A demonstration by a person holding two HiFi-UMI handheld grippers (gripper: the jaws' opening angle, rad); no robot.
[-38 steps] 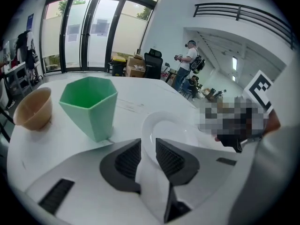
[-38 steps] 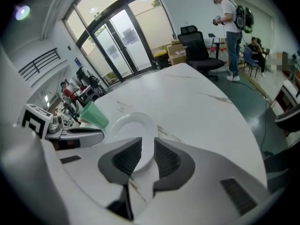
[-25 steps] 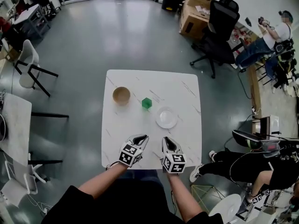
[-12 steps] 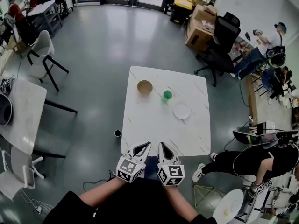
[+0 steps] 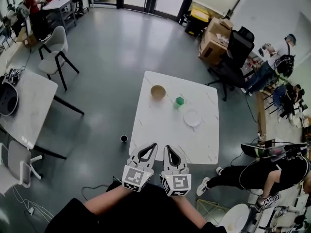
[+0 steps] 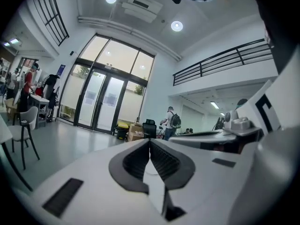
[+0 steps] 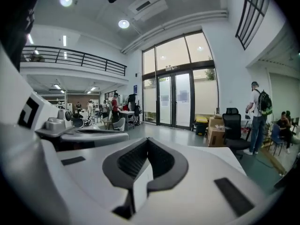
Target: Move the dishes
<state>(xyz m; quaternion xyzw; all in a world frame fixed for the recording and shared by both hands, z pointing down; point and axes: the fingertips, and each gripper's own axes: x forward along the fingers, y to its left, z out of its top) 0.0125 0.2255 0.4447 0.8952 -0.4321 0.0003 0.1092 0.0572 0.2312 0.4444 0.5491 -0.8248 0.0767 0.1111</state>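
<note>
Head view: the person's forearms are cut off by the bottom edge. A dark round object on the floor, left of the white table, is too small to identify. In the gripper views, the left gripper and right gripper block the lower frame.

The surface carries one tan bowl, one green cube and one white plate. One small dark object, perhaps a cup, stands on the floor. Two tongs: left tongs, right tongs.
</note>
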